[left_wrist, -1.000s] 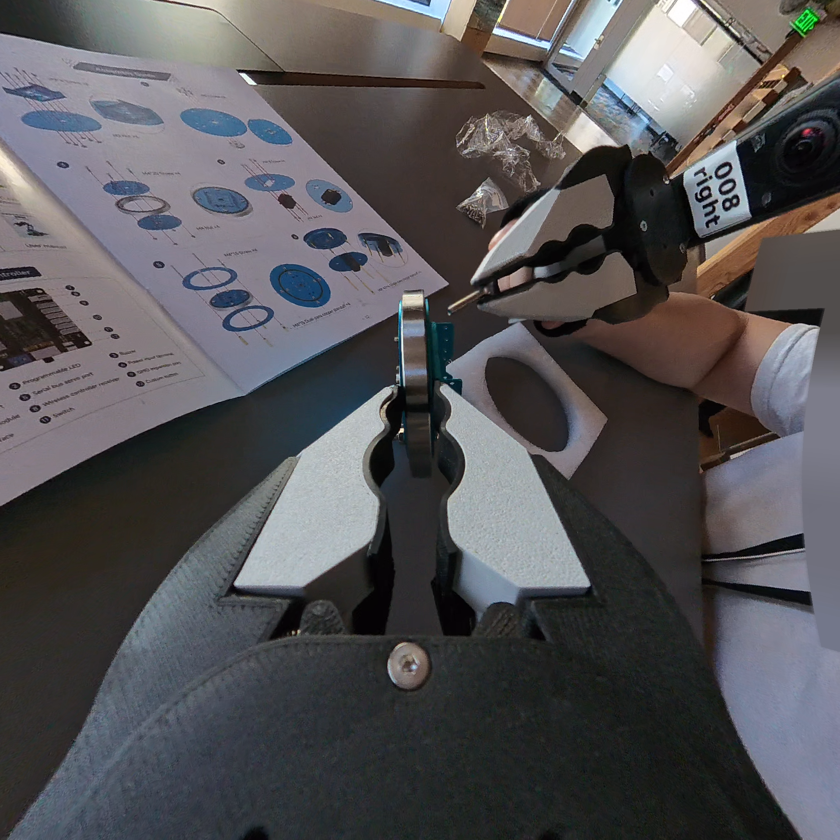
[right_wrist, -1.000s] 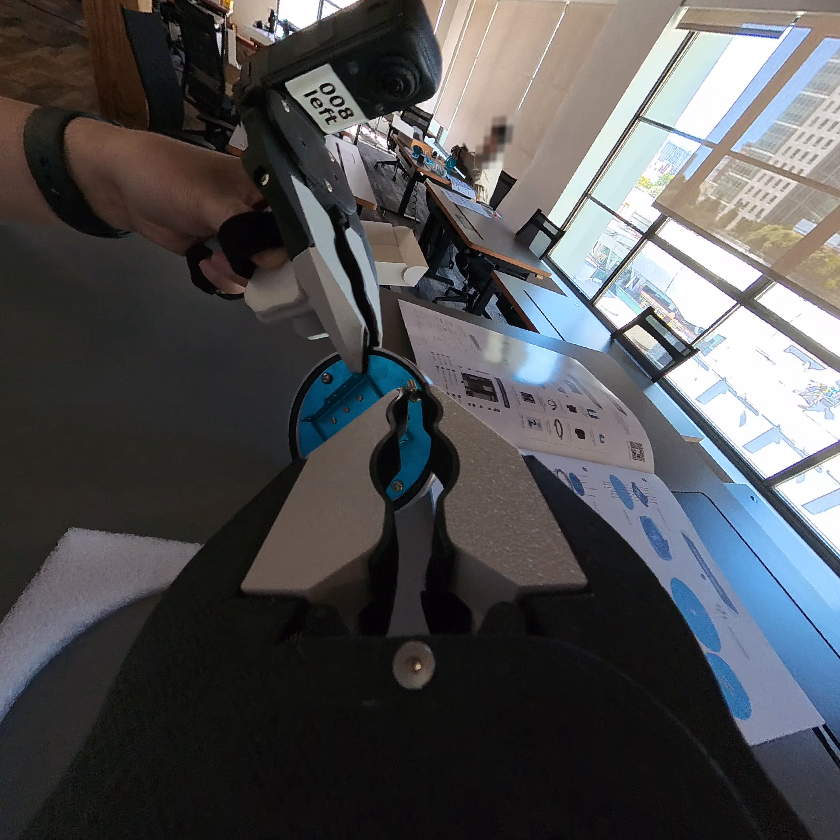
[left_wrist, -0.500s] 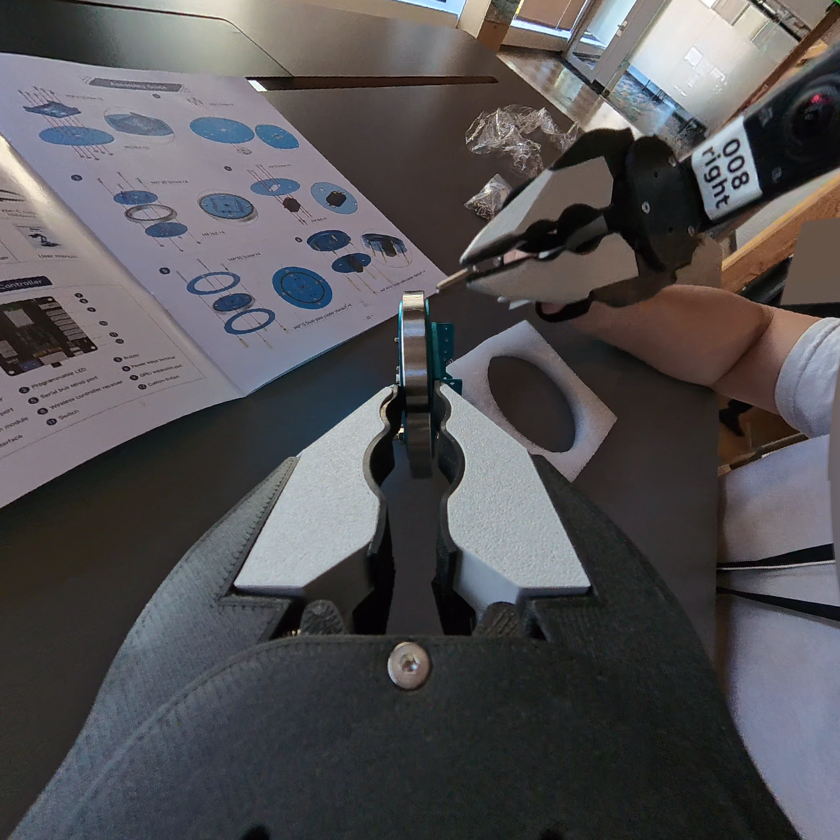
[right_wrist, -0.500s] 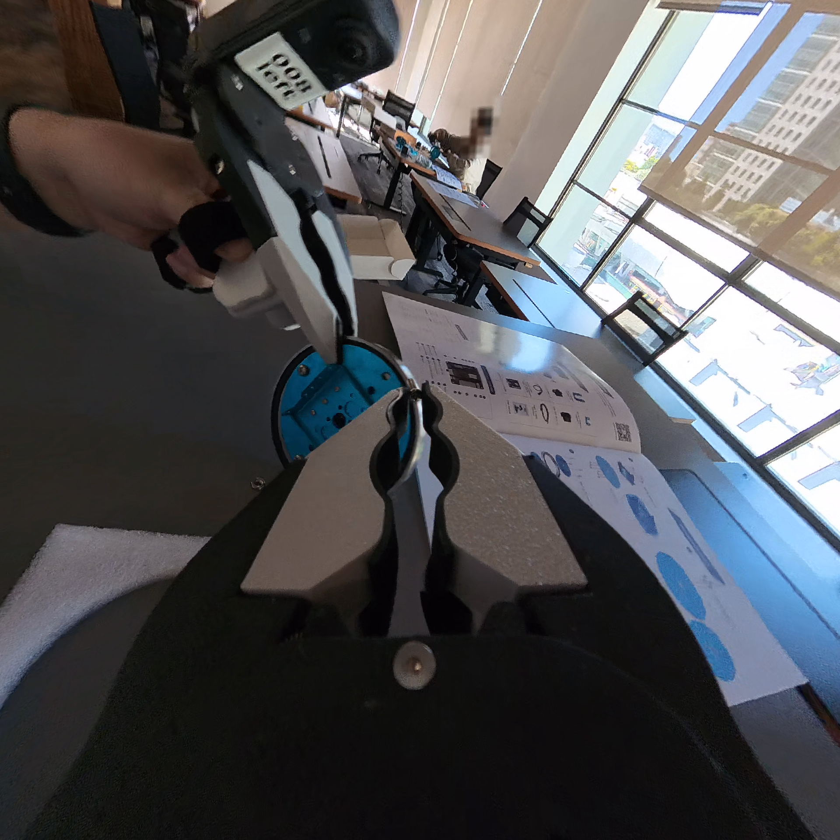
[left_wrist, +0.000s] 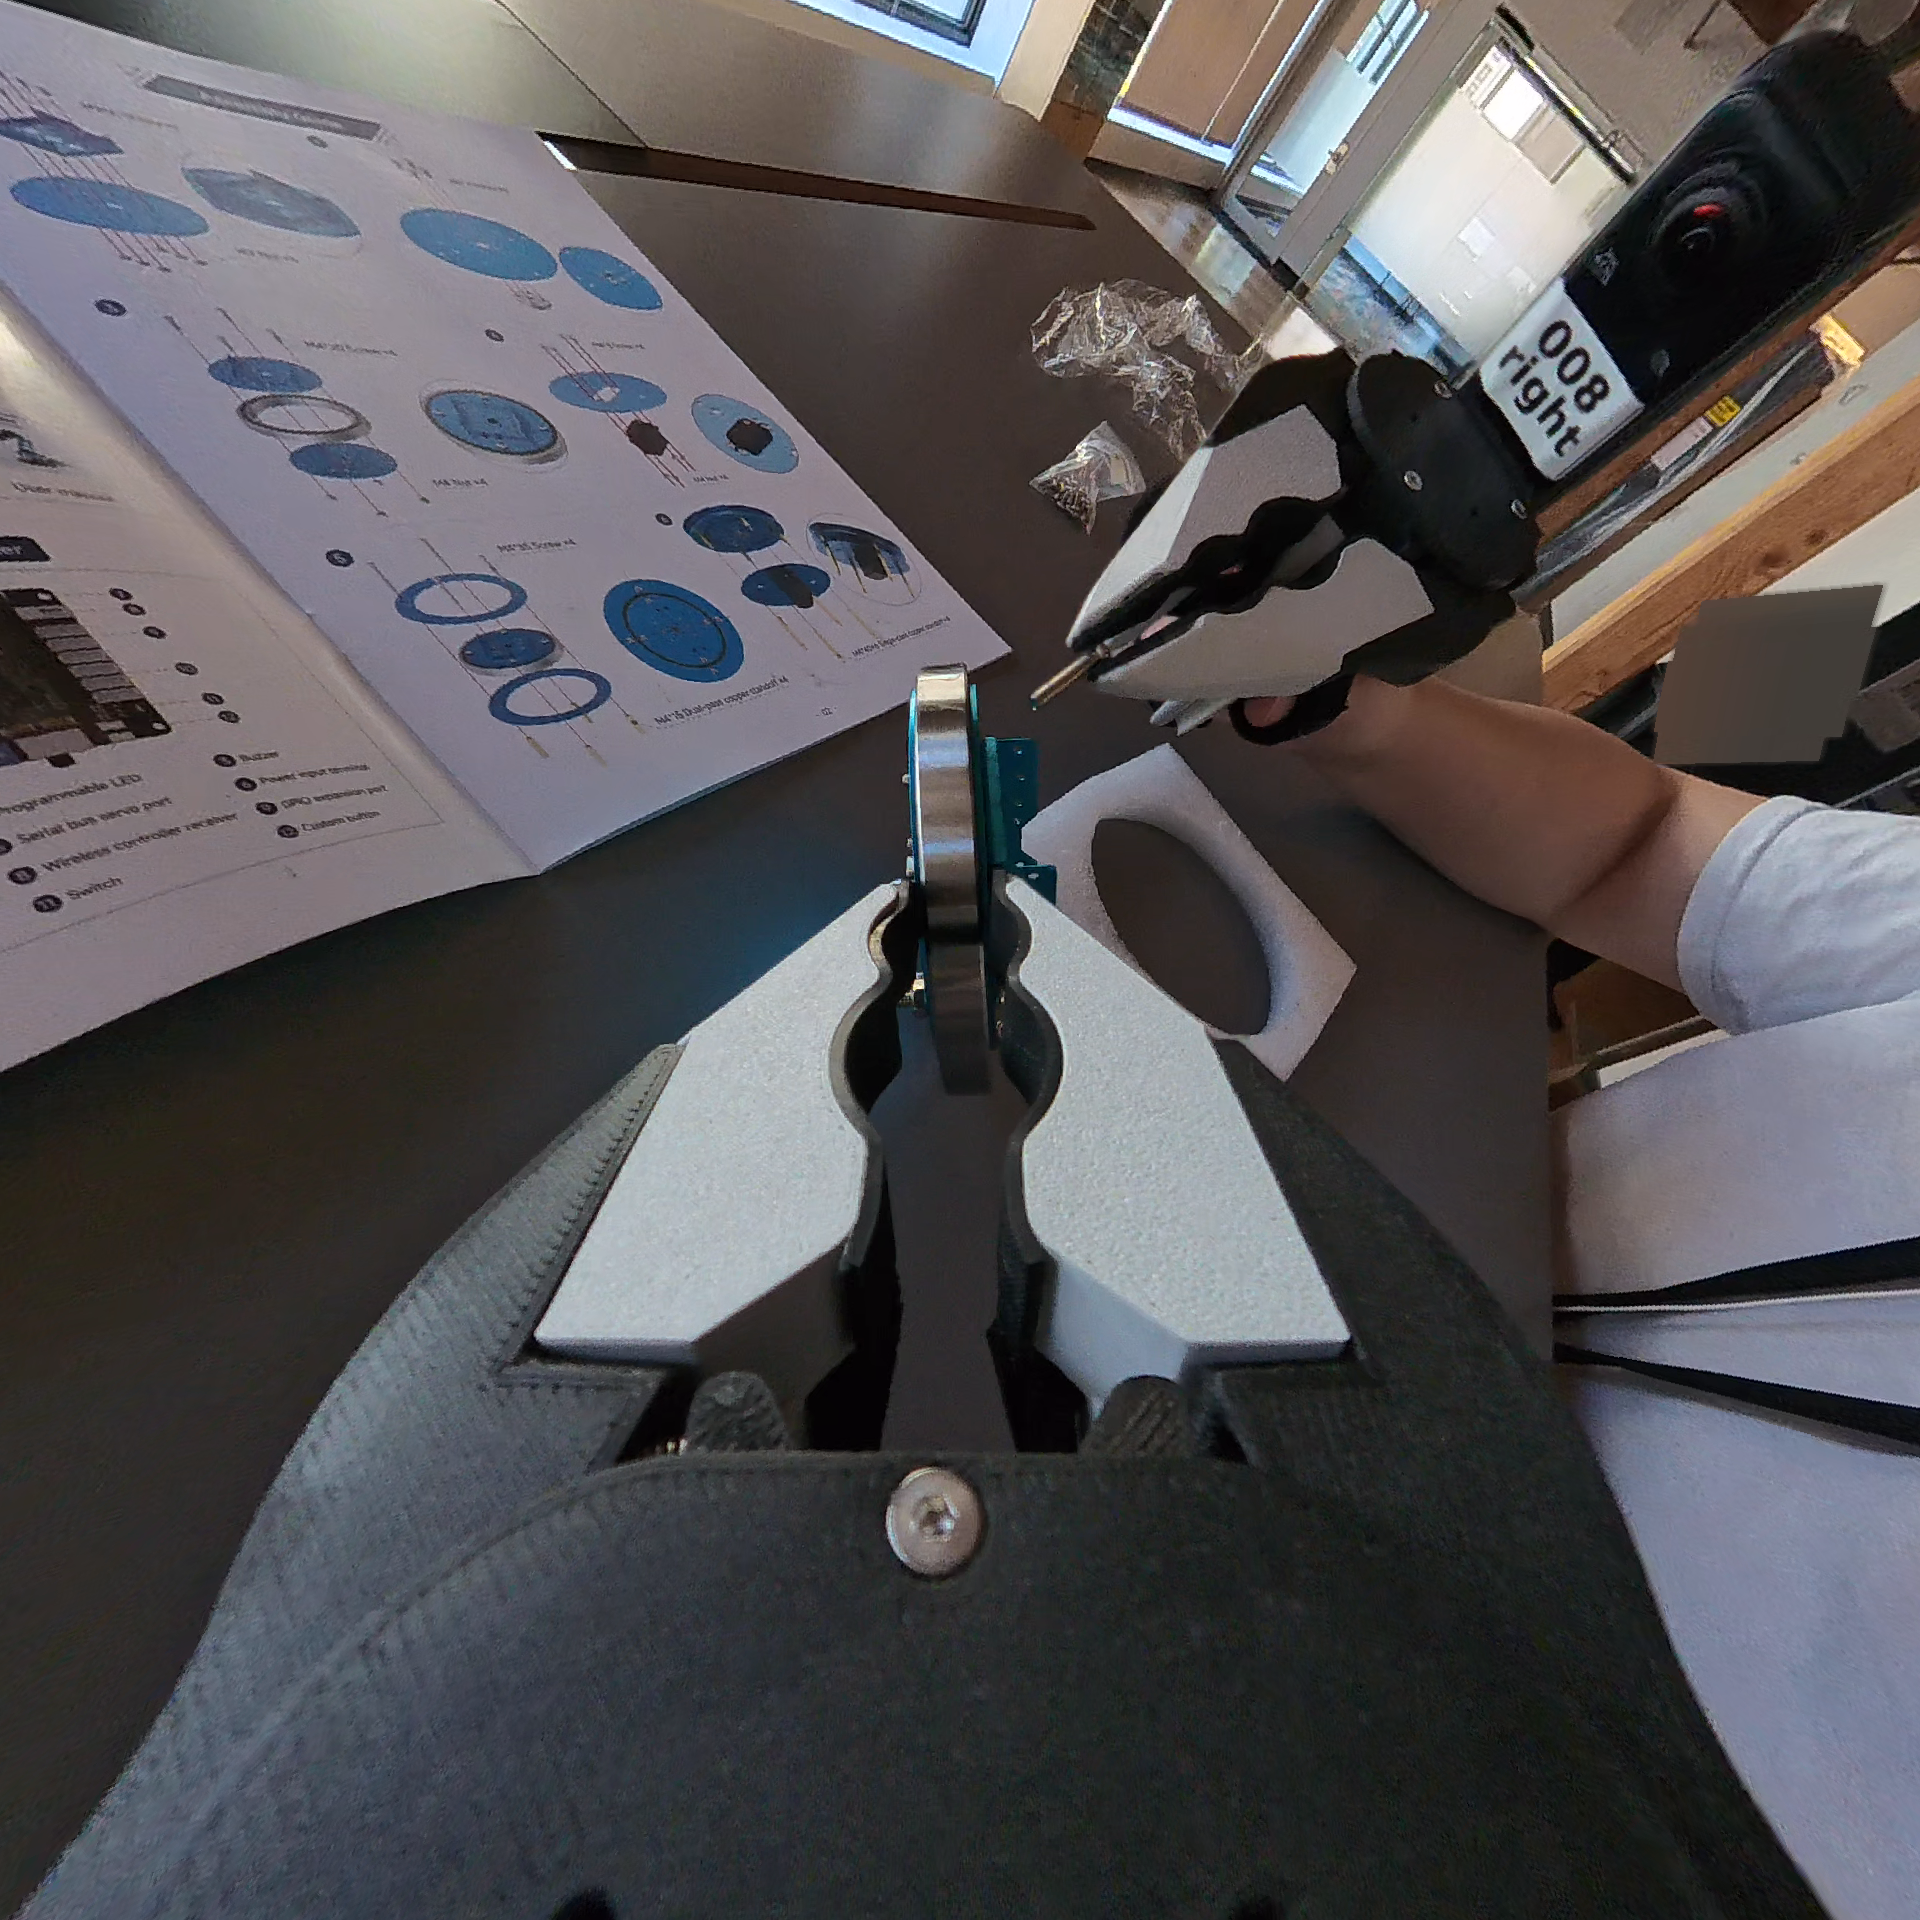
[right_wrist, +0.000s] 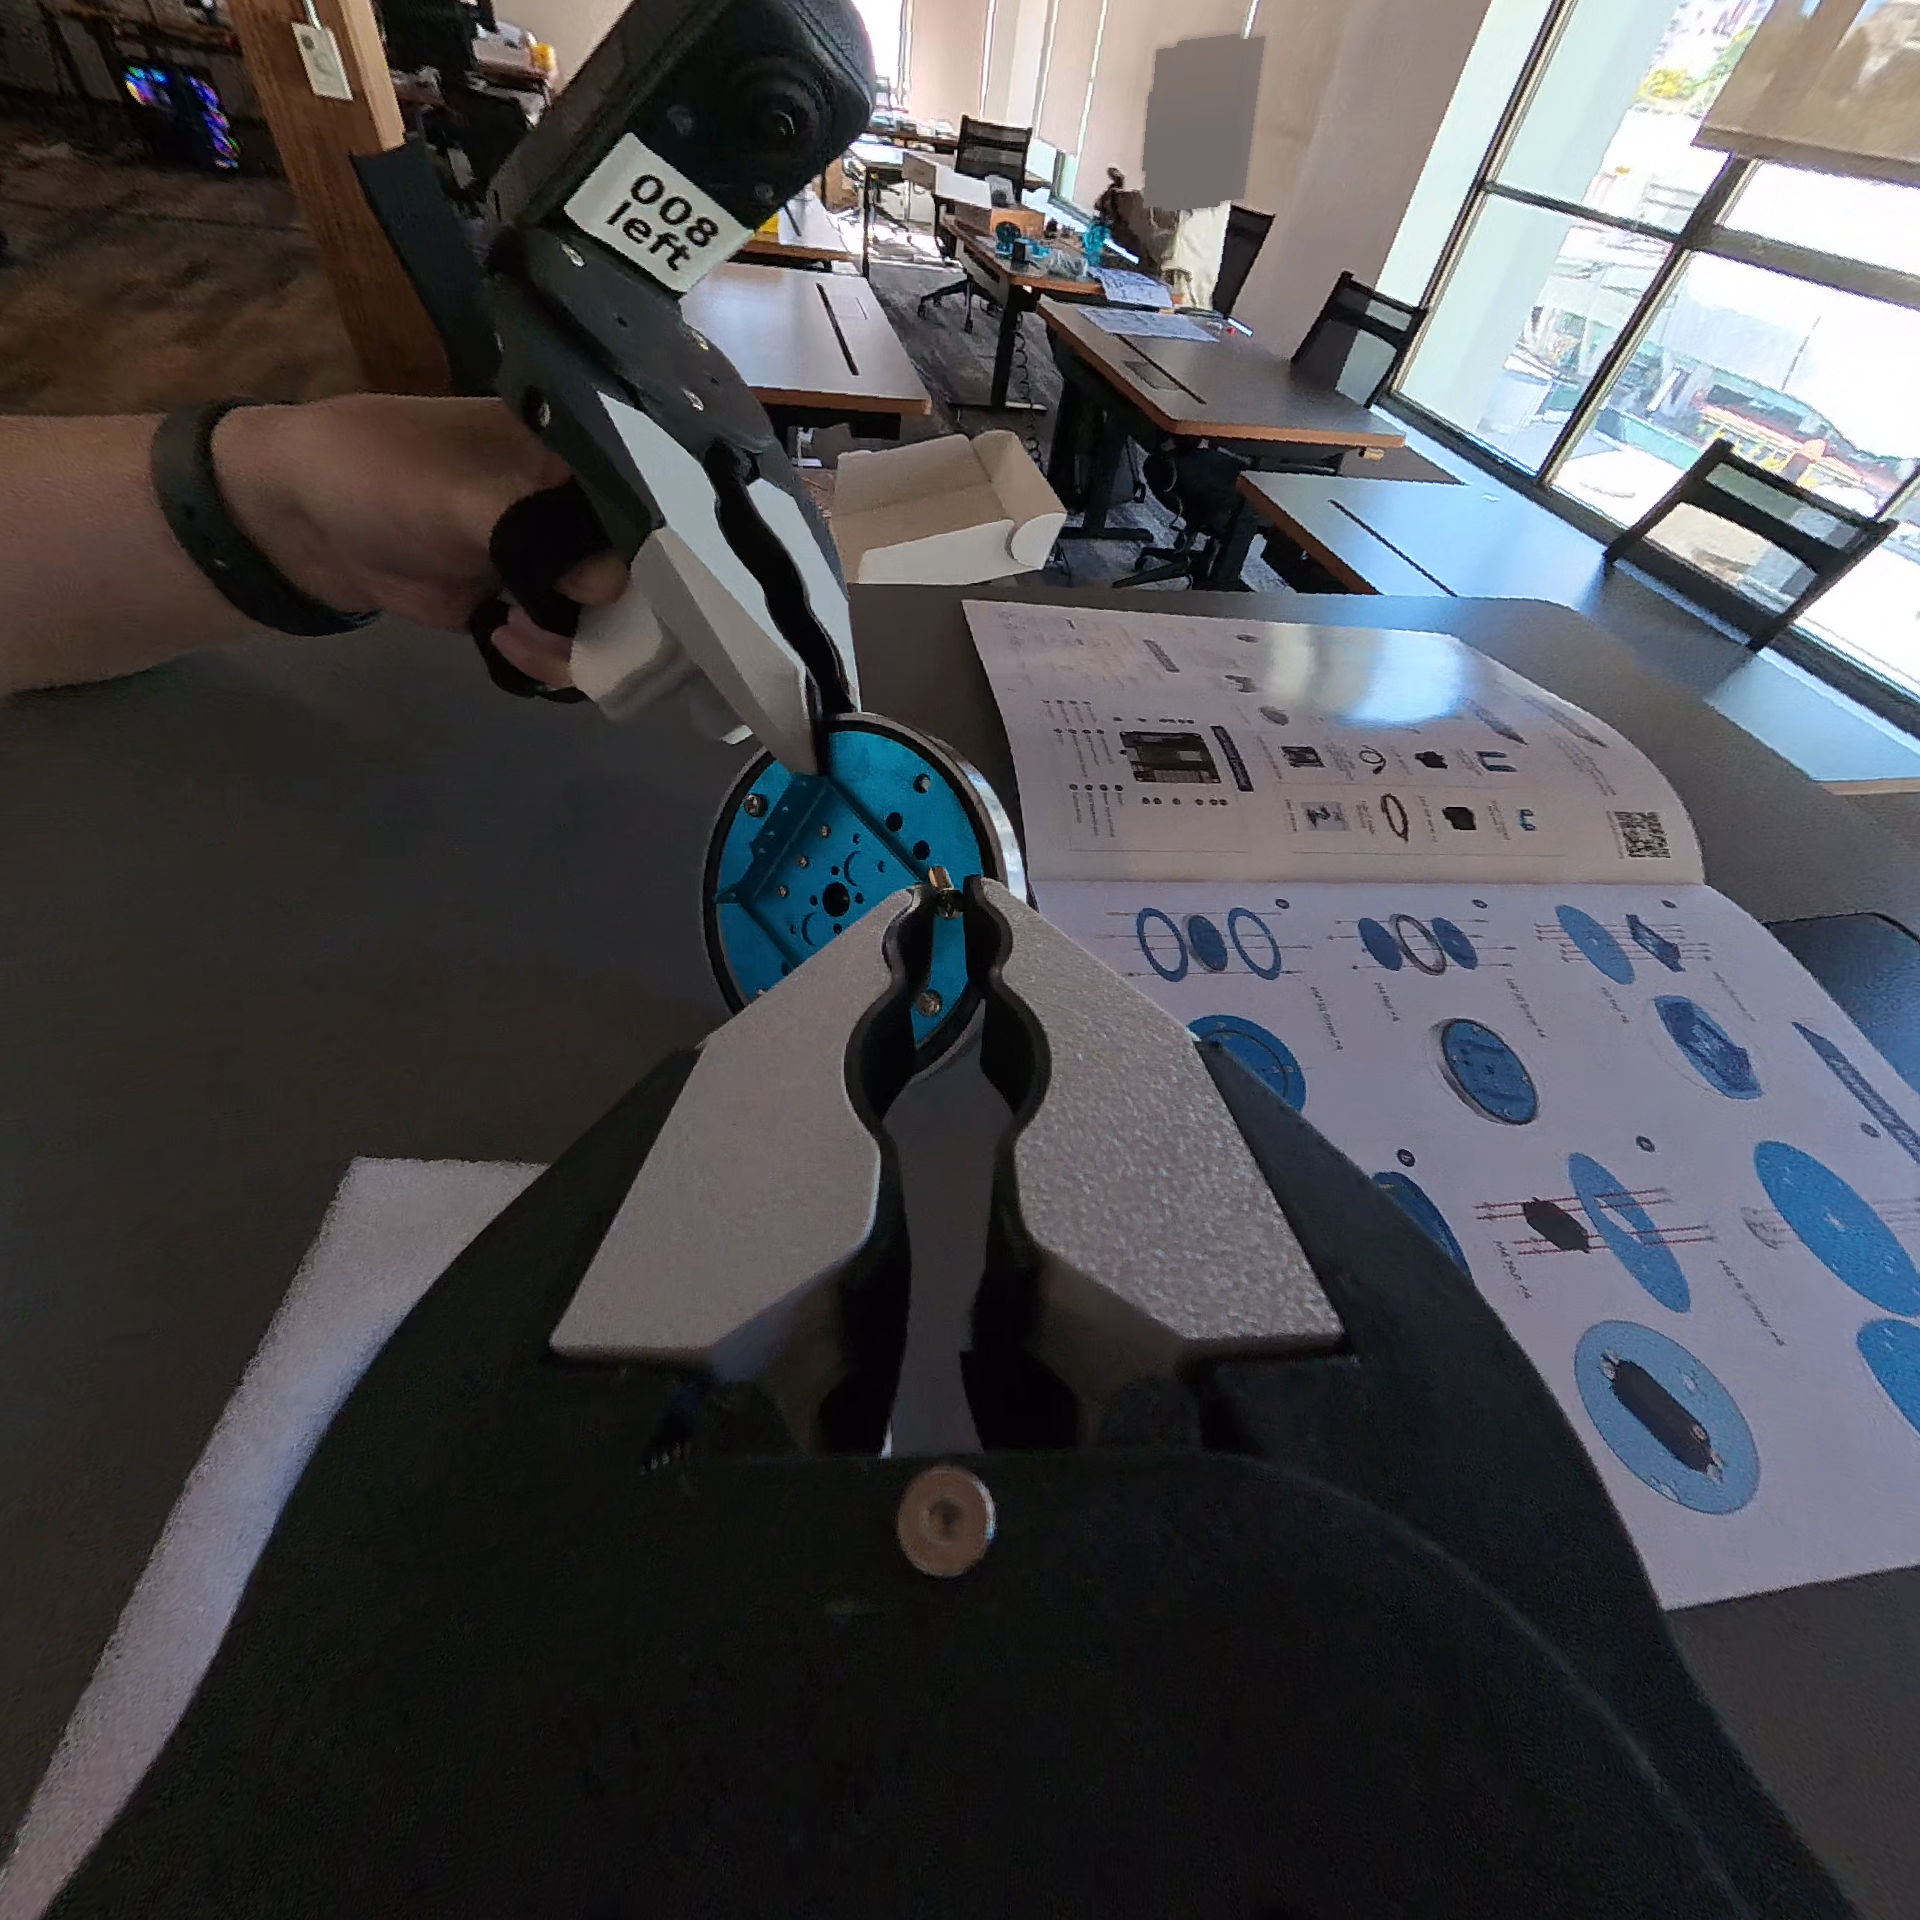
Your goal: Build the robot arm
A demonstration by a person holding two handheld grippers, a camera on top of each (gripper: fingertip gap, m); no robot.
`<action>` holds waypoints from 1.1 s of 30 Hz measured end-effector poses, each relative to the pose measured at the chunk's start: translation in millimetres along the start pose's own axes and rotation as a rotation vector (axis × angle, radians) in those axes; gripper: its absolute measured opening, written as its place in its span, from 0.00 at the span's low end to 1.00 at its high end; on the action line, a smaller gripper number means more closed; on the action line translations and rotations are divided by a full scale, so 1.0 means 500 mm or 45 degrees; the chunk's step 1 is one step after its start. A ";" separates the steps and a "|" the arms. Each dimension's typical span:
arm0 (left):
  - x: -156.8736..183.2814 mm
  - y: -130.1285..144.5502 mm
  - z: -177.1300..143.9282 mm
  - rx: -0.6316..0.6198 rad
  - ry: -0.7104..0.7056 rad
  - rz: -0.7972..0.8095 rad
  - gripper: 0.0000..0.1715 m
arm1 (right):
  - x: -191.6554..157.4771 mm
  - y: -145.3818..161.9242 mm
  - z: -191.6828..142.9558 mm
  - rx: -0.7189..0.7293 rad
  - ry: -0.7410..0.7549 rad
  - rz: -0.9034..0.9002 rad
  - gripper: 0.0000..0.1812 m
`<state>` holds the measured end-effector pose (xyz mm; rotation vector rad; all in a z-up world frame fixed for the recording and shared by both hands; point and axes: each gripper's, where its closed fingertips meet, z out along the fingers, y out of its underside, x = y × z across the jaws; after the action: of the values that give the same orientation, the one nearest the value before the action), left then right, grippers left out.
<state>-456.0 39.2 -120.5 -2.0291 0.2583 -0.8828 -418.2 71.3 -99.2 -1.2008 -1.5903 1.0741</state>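
My left gripper (left_wrist: 951, 899) is shut on a blue round plate with a silver ring around its rim (left_wrist: 943, 790), held upright and edge-on above the dark table. The right wrist view shows the plate's blue face with holes and a bracket (right_wrist: 831, 862), and the left gripper (right_wrist: 821, 732) clamped on its top edge. My right gripper (right_wrist: 945, 902) is shut on a small metal pin (right_wrist: 942, 889). In the left wrist view the right gripper (left_wrist: 1091, 644) points the pin (left_wrist: 1060, 681) at the plate's face from the right, a short gap away.
An open instruction booklet (left_wrist: 416, 540) lies to the left, and also shows in the right wrist view (right_wrist: 1455, 987). A white foam piece with a round hole (left_wrist: 1288, 966) lies under the right gripper. Clear plastic bags (left_wrist: 1122, 343) and a small bag of screws (left_wrist: 1091, 478) lie behind. A white box (right_wrist: 935, 509) stands at the table's far edge. Spacing between my two grippers at the tips: around 6 centimetres.
My right gripper drifted a little beside the plate, keeping the pin aimed at its face, and its view swung round. My left gripper kept the plate still.
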 end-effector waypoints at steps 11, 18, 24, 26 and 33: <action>0.015 0.001 0.001 -0.024 -0.035 0.133 0.07 | -0.029 0.016 0.010 -0.080 -0.020 -0.119 0.02; 0.020 0.001 0.002 -0.033 -0.045 0.191 0.07 | -0.035 0.001 0.017 -0.051 -0.010 -0.211 0.02; 0.026 0.003 0.003 -0.047 -0.045 0.246 0.07 | -0.036 0.013 0.021 -0.066 -0.057 -0.217 0.02; 0.029 0.003 0.005 -0.047 -0.048 0.267 0.07 | -0.038 0.017 0.022 -0.081 -0.066 -0.234 0.02; 0.030 0.006 0.007 -0.058 -0.050 0.275 0.07 | -0.048 0.026 0.028 -0.122 -0.065 -0.309 0.02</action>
<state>-442.2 32.3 -116.7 -2.0131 0.4700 -0.7073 -424.1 48.3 -118.7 -1.0170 -1.7928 0.8869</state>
